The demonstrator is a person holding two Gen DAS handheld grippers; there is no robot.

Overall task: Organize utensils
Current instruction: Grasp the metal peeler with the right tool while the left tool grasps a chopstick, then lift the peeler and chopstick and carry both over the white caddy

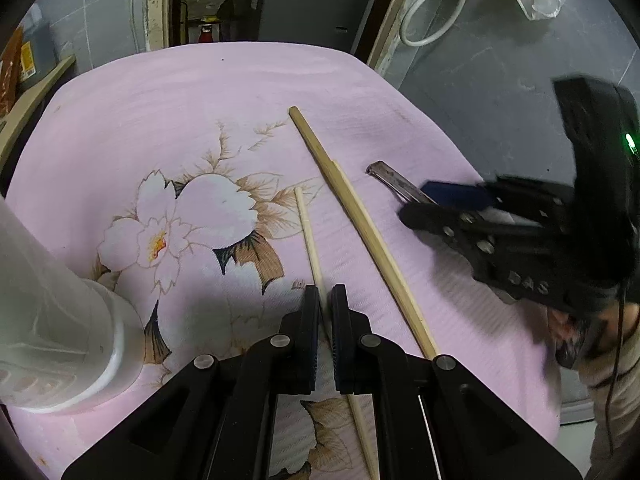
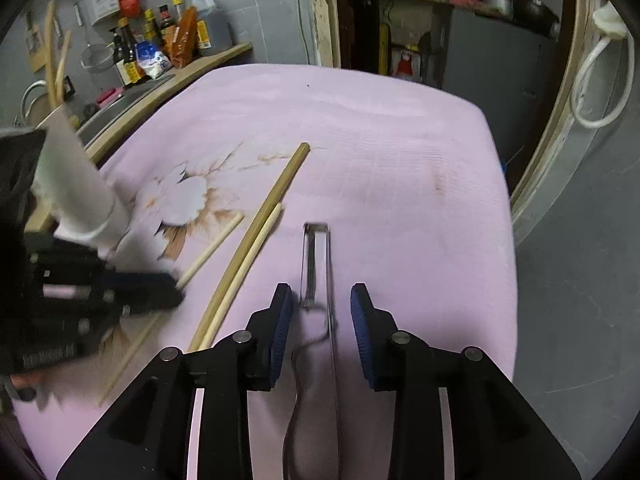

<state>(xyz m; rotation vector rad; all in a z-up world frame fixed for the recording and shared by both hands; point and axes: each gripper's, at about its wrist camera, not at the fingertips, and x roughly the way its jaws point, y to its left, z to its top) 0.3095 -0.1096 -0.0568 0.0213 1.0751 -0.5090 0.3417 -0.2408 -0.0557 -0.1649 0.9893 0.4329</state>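
left claw: black two-finger left gripper (image 1: 325,300) pinching the thin pale wooden chopstick (image 1: 307,228), fingers pressed against its sides partway along, the stick running on ahead between them; gripped on the shaft, probably so it lifts without tipping.
right claw: black right gripper with blue pads (image 2: 322,312), spread wide on either side of the flat metal tongs-like utensil (image 2: 318,264); pads apart from the metal, nothing held yet.
metal utensil: lying flat on the cloth, lengthwise between the right fingers, its closed loop end ahead of the tips; lined up with the claw, so closing should catch both strips.
remaining sticks: thick long tan wooden stick (image 1: 360,224) lying just right of the left claw, a shorter pale stick (image 2: 256,248) touching its side; both flat, untouched, between the two claws.
container: white plastic cylindrical holder (image 1: 60,320) close to the left of the left claw, apparently leaning; likely the place meant for the utensils.
surface: pink floral cloth (image 1: 240,92) under everything, soft, so thin items sit low and need a grip close to the fabric.
progress: early by judgement; no utensil seen in the holder, though its inside is hidden.
risk: thin chopstick could swivel in the pinch when raised.
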